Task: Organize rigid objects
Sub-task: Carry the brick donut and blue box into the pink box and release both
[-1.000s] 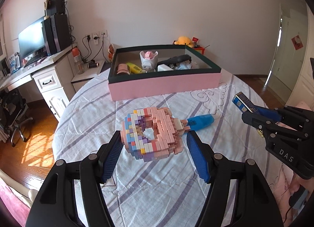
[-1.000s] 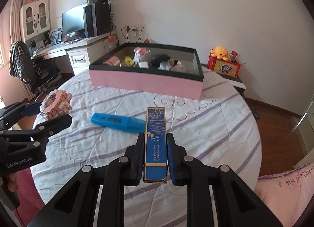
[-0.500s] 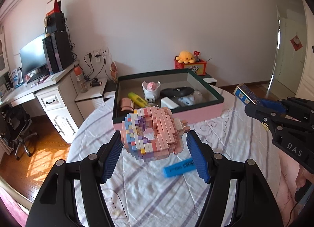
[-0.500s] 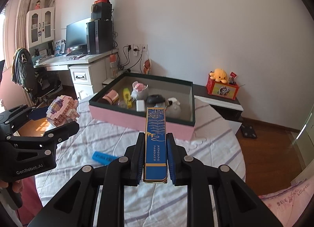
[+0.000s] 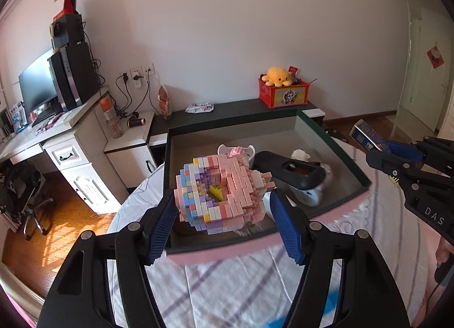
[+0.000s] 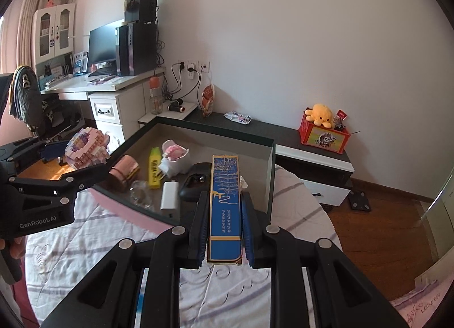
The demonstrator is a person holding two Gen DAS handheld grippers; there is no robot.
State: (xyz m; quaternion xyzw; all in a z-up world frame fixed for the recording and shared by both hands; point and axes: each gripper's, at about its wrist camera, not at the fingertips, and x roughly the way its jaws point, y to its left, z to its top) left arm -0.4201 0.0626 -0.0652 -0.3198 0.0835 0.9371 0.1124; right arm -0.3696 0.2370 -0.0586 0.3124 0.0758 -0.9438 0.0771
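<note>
Both hands carry loads at the near edge of the open box [image 6: 271, 158], which stands on the cloth-covered table [image 6: 93, 243].

Left claw [image 5: 224, 211]: jaws about half spread, closed on the block model [image 5: 224, 189], a pastel ring of small bricks. In its own view the model hangs above the box's near-left part, over the things already inside.

Right claw [image 6: 224, 226]: jaws nearly together, clamped on the blue case [image 6: 225, 200], a long flat case with gold edging. Its long axis runs straight ahead along the fingers toward the box's far wall. Its front half already reaches over the near rim, above the black remote [image 6: 195, 183]. The case's rear end sits between the pads, on the table side of the rim.

Deciding relation: the box interior lies ahead of and below both claws. Free floor shows mainly toward the far-right corner, so in my judgement the case has to go down lengthwise beside the right wall. The left hand is nearer the crowded left side, where the yellow marker [image 6: 154, 167] and the white charger [image 6: 169, 194] lie.

Writing: "GenRobot.AI" on the left claw's body, seen from the right wrist; "DAS" on the right claw's body, seen from the left wrist. The case bears light print, too small to read. The marker's label cannot be read either.
</note>
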